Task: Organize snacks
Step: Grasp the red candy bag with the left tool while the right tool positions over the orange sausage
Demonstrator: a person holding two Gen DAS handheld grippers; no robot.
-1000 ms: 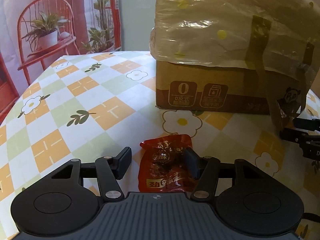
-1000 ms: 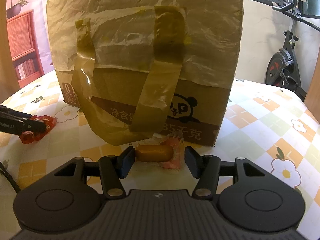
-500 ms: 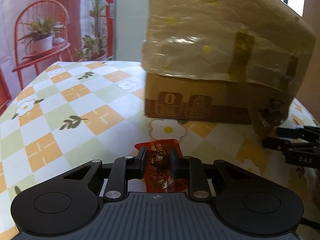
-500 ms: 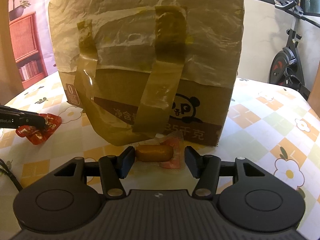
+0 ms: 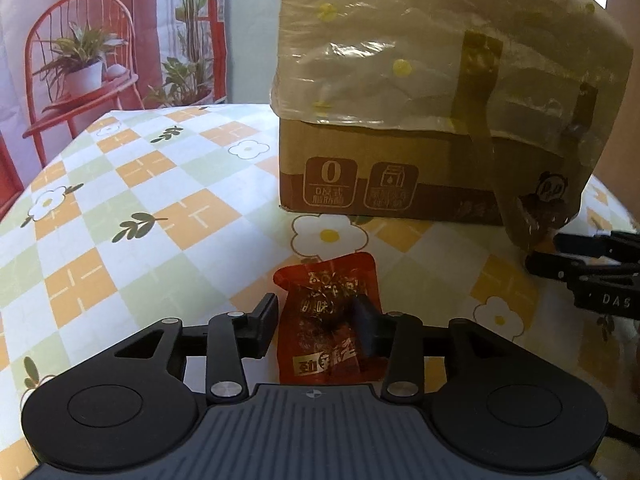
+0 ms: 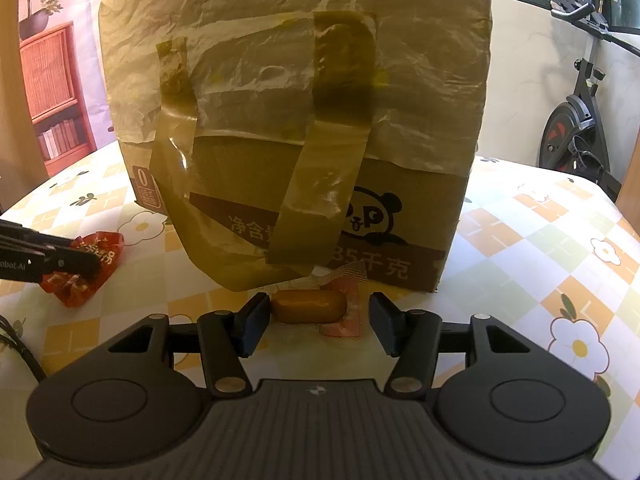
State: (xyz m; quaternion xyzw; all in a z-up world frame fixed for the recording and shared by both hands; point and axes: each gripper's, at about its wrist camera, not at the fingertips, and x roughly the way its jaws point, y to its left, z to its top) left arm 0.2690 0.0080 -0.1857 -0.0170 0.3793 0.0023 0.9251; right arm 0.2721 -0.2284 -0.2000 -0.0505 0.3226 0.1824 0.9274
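Note:
A red snack packet [image 5: 330, 320] lies on the tablecloth between the jaws of my left gripper [image 5: 316, 326], which stand open around it with a gap on the left side. The packet also shows in the right wrist view [image 6: 86, 270] with the left gripper's fingers [image 6: 60, 264] over it. My right gripper [image 6: 314, 322] is open around a yellow-brown sausage snack [image 6: 308, 306] in a clear wrapper with a pink end, close to the front of a tall cardboard box [image 6: 304, 128] wrapped in plastic and tape. The box stands behind the packet in the left wrist view [image 5: 432, 120].
The table has a checked flower tablecloth [image 5: 132, 216]. The right gripper's fingers [image 5: 588, 268] show at the right of the left wrist view. An exercise bike [image 6: 580, 136] stands beyond the table at the right. A red chair with a plant [image 5: 80, 68] is in the backdrop at the left.
My left gripper closed on the red packet half a second ago and has now opened; the packet lies between its jaws. The right gripper has held still, open around the sausage.

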